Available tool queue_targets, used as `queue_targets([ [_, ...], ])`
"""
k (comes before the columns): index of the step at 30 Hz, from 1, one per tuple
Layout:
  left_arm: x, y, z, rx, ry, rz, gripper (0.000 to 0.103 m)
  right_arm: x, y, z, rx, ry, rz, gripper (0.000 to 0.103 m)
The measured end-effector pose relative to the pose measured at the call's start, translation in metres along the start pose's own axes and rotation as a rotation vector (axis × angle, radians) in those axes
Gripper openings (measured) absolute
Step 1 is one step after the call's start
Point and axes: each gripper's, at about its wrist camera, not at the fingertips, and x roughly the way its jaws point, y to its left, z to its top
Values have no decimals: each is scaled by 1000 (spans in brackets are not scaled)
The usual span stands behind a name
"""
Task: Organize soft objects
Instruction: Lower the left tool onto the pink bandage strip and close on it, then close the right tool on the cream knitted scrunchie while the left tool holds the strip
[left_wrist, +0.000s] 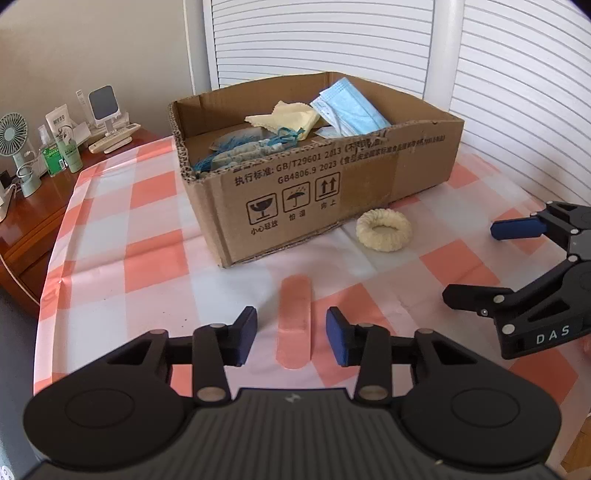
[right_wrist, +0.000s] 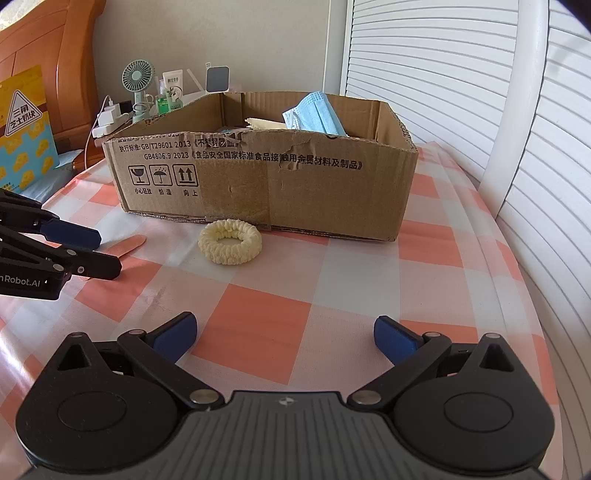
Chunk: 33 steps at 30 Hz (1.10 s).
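Note:
A flat pink plaster strip (left_wrist: 294, 321) lies on the checked tablecloth (left_wrist: 147, 258), between the blue pads of my left gripper (left_wrist: 291, 336). Its jaws stand a little wider than the strip and neither pad touches it. From the right wrist view, the left gripper (right_wrist: 107, 251) hovers over the strip (right_wrist: 129, 245). A cream scrunchie (left_wrist: 384, 229) (right_wrist: 231, 242) rests against the front of the cardboard box (left_wrist: 332, 192) (right_wrist: 295, 192). Inside it are blue face masks (left_wrist: 351, 107) (right_wrist: 317, 114), a yellow cloth (left_wrist: 284, 116) and a blue tasselled item (left_wrist: 240, 151). My right gripper (right_wrist: 284, 339) (left_wrist: 472, 262) is open and empty.
A wooden side table (left_wrist: 33, 221) on the left carries a small fan (left_wrist: 14, 136), green bottles (left_wrist: 55, 155), a phone stand (left_wrist: 103, 107) and a remote. White louvred doors (right_wrist: 443, 74) stand behind and to the right. A yellow and blue bag (right_wrist: 26, 125) leans by the wooden headboard.

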Motion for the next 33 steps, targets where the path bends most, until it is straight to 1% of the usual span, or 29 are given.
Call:
queue_targets([
  [4,1,-4,1,3,-11,-18,38,0,0,0,0,0,-2,103],
  [7,3,-5,1,-11,-18,-22,29,0,0,0,4,2,-2,103],
  [8,3,-5,1,-16,-21,-25,22,0,0,0,4,2,-3,103],
  [9,2,-6,1,-20,-24,-24,18,0,0,0,4,2,-3,103],
  [17,2,-11,-1,-29,-38,-5,17,1,2,2,4,4,-2,103],
  [27,-3,-5,-4,-44,-30,-24,17,14,17,16,-58,-3,57,102],
  [30,-4,0,-6,-50,-28,-24,17,22,20,25,-69,-8,73,96],
  [32,-5,2,-7,-57,-26,-28,17,27,22,32,-73,-12,84,89],
  [33,-5,3,-7,-57,-27,-28,17,30,23,34,-74,-14,88,87],
])
